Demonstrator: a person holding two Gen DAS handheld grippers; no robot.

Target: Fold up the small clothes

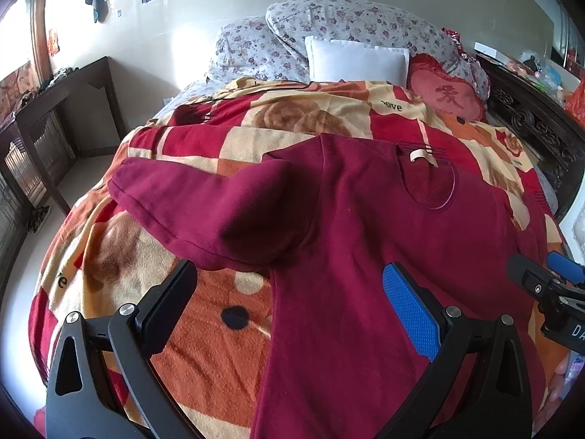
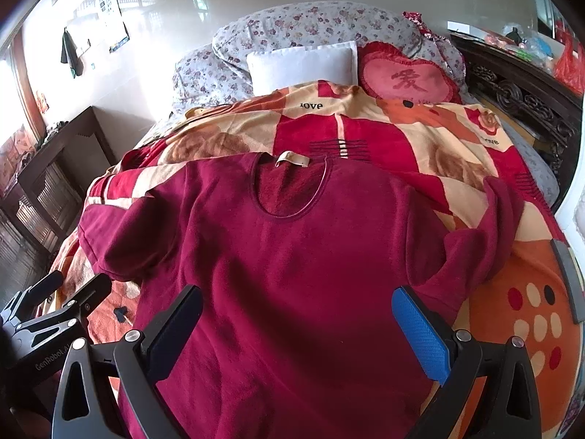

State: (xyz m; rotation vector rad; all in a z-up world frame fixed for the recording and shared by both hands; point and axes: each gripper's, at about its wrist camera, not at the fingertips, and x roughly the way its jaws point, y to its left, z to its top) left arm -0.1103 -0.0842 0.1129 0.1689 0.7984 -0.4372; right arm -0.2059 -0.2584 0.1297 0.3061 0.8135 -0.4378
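Note:
A dark red long-sleeved fleece top (image 1: 365, 256) lies spread face up on the bed, neckline and tan label (image 2: 292, 159) toward the pillows. It also fills the right wrist view (image 2: 292, 256). Its left sleeve (image 1: 204, 205) lies out to the left, its right sleeve (image 2: 486, 234) is bunched at the right. My left gripper (image 1: 289, 300) is open and empty, hovering over the top's left side near the armpit. My right gripper (image 2: 296, 325) is open and empty above the lower body of the top. Each gripper shows at the edge of the other's view.
A red, orange and cream patterned blanket (image 1: 204, 314) covers the bed. Floral pillows (image 2: 310, 25), a white pillow (image 2: 303, 62) and a red heart cushion (image 2: 409, 77) lie at the head. A dark carved headboard (image 2: 519, 102) runs along the right, dark wooden furniture (image 1: 55, 120) stands left.

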